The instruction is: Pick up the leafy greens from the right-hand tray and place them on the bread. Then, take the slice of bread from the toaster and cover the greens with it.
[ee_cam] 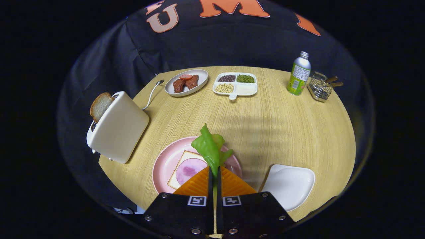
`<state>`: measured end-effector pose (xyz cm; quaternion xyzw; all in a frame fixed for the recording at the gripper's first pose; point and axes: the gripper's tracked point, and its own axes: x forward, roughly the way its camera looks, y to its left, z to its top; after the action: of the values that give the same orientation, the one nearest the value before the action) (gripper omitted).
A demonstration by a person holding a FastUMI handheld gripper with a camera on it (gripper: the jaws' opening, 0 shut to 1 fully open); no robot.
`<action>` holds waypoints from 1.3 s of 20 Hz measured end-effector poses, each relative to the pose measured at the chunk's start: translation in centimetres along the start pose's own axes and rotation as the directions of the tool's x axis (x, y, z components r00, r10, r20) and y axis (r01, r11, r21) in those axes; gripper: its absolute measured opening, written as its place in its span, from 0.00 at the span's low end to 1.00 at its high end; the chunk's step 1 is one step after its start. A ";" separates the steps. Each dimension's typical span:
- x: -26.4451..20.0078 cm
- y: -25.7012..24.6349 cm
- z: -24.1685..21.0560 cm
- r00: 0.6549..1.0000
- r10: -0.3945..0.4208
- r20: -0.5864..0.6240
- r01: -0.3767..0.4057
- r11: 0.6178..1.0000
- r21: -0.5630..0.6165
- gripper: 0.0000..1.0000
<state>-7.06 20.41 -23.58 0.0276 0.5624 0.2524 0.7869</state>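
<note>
Round wooden table [282, 126] carries a pink plate [164, 162] just ahead of the gripper [214, 172], whose fingers are clenched on the leafy greens [210, 149], the leaf standing lengthwise above the ham-topped bread [186, 169] lying slightly leftward.

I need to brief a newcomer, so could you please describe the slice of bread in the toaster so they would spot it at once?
On the round wooden table, left of the pink plate, stands a cream toaster. The browned-crust slice of bread pokes from its slot, unlike the ham-topped slice lying flat.
</note>
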 end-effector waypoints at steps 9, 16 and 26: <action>2.0 3.3 -2.1 0.993 0.049 -0.103 -0.051 0.999 -0.013 0.08; 2.8 4.3 -2.8 0.991 0.044 -0.124 -0.053 0.996 -0.067 0.28; 1.2 4.9 -0.3 0.998 0.012 -0.056 -0.022 0.985 -0.170 0.57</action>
<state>-8.83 25.15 -23.08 -0.0419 0.5600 0.3068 0.7684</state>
